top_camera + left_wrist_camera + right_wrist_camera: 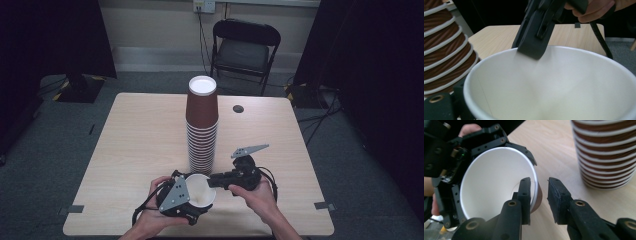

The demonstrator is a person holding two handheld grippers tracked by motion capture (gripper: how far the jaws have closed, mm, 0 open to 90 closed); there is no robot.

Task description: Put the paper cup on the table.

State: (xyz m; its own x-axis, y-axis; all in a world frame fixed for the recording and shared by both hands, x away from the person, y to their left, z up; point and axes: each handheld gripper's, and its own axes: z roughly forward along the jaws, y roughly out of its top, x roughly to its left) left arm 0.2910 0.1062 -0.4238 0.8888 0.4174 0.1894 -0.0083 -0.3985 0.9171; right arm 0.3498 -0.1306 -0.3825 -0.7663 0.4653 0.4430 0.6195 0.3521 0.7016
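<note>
On the light wooden table (145,145) a tall stack of brown paper cups with white rims (202,130) stands upright near the middle. One single brown paper cup with a white inside (201,194) is away from it, at the near edge of the table, held up between the two tools.

The left gripper (192,202) holds this cup around its body, with the mouth tilted toward the right hand. In the right gripper view the black jaws of the left tool curve around the outside wall of the cup (496,182), so I judge it is clamped on the cup to keep it steady and open to the other tool. The left gripper view looks straight into the white inside (554,87), which fits this.

The right gripper (539,195) reaches from the right side to the rim. Its jaws are parted: one jaw is inside the mouth and the other outside, so the rim stands between them with a gap, and the pads do not press on it. In the left gripper view the inner jaw shows against the far rim (534,45).

I judge the cup is presented this way so that the right tool can take the rim, probably to pass the cup over or to set it on the stack just beside it. The stack stays apart from both tools.
</note>
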